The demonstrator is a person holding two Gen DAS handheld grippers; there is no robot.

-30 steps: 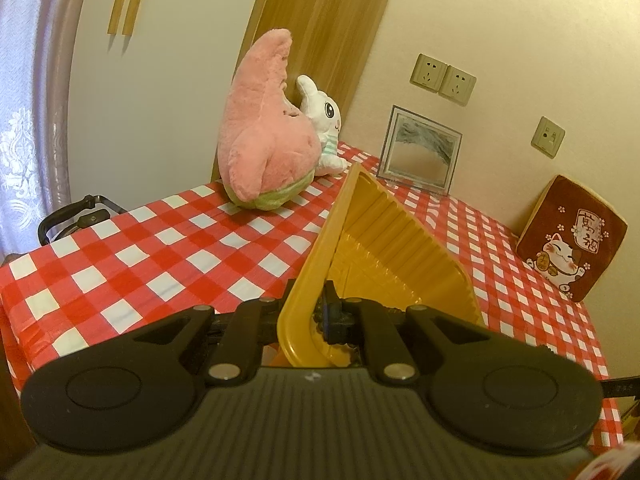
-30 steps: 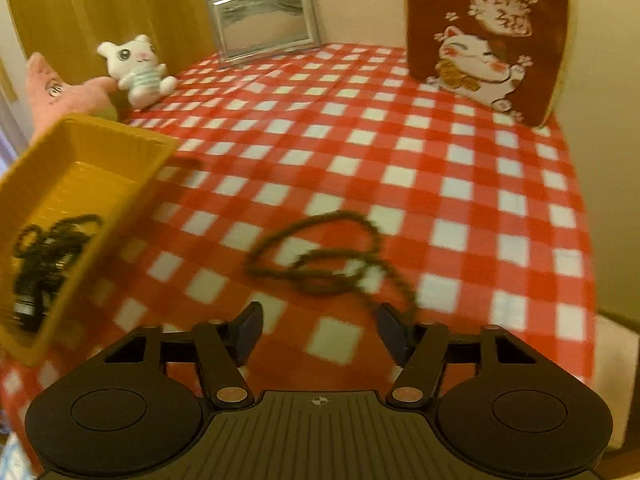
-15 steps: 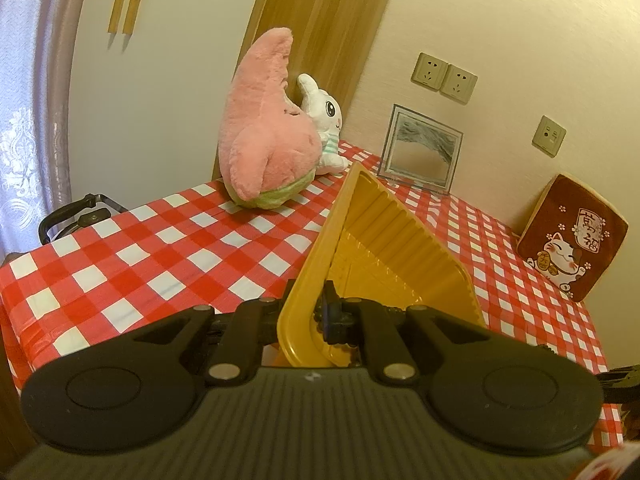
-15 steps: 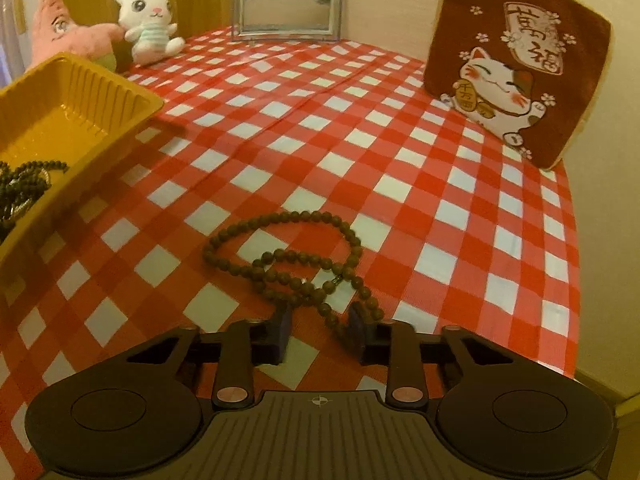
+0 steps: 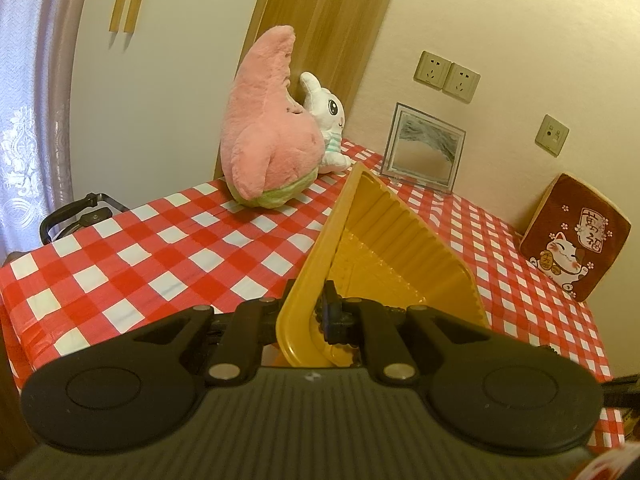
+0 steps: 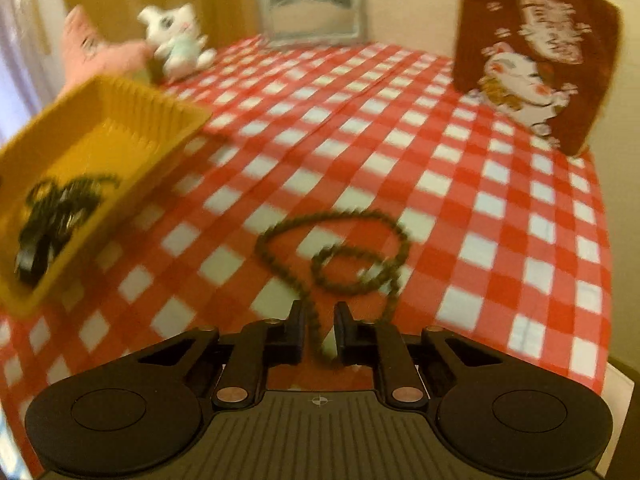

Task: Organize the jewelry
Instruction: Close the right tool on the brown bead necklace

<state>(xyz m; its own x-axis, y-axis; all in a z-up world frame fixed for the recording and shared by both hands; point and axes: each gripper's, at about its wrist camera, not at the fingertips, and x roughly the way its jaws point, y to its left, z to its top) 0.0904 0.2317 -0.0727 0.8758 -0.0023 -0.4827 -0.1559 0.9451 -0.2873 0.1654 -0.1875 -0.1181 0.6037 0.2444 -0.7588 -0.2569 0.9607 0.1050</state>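
A yellow ribbed tray (image 5: 400,248) is tilted up off the checked table; my left gripper (image 5: 316,316) is shut on its near rim. In the right wrist view the tray (image 6: 132,120) sits at the left with a dark bead bracelet pile (image 6: 56,212) inside. A brown bead necklace (image 6: 340,248) lies looped on the cloth. My right gripper (image 6: 318,324) has its jaws narrowed around a strand of the necklace that runs between them; the view is blurred and I cannot tell if the pads press it.
A pink plush (image 5: 268,136) and a white plush (image 5: 328,128) stand at the table's back left. A framed picture (image 5: 424,148) leans on the wall. A brown cat cushion (image 5: 576,236) stands at the right. The red-checked tablecloth (image 6: 440,168) ends at the right edge.
My right gripper has narrowed its jaws around the necklace strand and pulled back, dragging the necklace's loops into a new shape. The left gripper keeps holding the tilted tray, almost unmoved.
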